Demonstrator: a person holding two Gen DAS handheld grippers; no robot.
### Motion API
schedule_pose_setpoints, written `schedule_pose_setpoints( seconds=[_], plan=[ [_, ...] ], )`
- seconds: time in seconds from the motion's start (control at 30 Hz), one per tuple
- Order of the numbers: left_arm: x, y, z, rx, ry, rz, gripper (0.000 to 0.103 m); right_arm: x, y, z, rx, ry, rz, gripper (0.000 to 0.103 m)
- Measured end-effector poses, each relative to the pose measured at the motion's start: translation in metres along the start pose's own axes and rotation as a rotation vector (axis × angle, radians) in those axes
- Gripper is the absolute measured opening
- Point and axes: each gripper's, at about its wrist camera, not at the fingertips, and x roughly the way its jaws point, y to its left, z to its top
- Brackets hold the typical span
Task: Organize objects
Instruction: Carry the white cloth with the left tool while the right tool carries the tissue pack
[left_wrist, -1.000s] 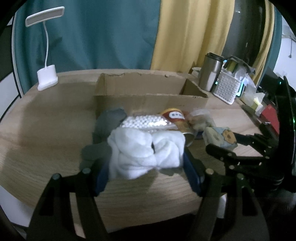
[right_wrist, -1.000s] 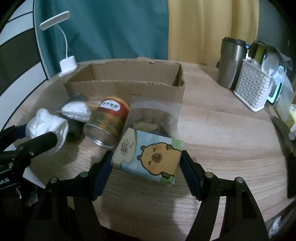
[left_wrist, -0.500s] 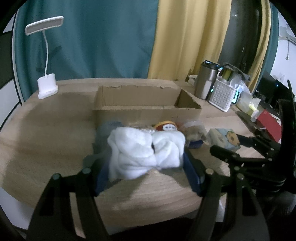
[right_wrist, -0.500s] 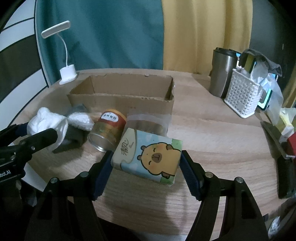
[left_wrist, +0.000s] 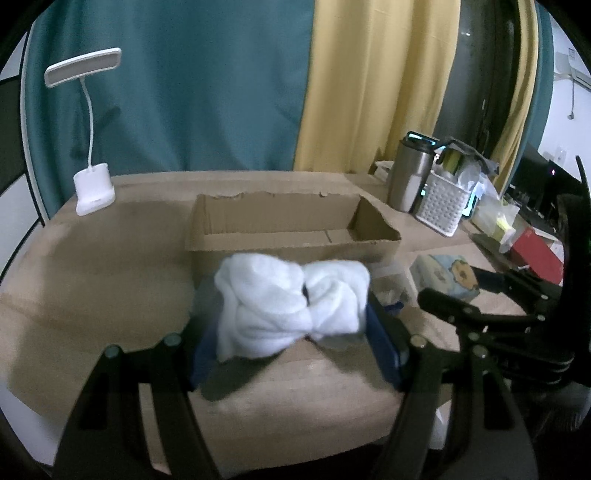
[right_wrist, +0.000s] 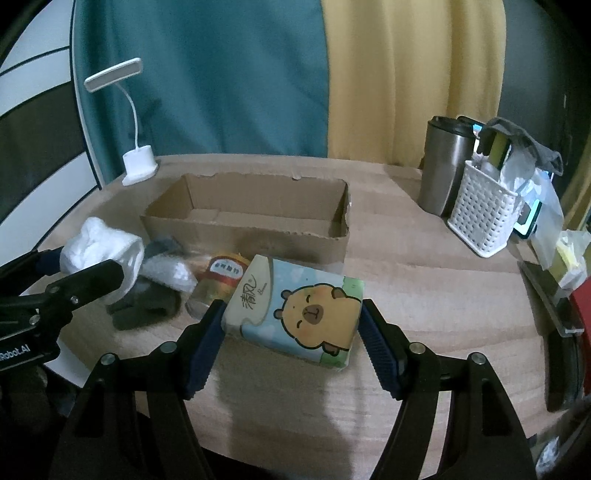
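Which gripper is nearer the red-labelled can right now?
Right, though narrowly. The can lies just ahead-left of the right gripper, shut on the tissue pack. The left gripper, shut on the white towel, sits further left beyond the grey cloth.

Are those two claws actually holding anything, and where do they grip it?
Left gripper pinches the white towel by its sides; right gripper clamps the tissue pack by its ends.
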Motion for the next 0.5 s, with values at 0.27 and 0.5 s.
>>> schedule_pose_setpoints(
  seconds=[0.27, 0.5],
  plan=[
    [0.007, 0.001, 0.016, 0.005, -0.002, -0.007, 0.071, 0.003, -0.004, 0.012, 0.008, -0.005, -0.006, 0.074],
    [0.014, 0.005, 0.029, 0.001, -0.005, -0.007, 0.071, 0.007, -0.008, 0.024, 0.007, -0.007, -0.011, 0.074]
  ],
)
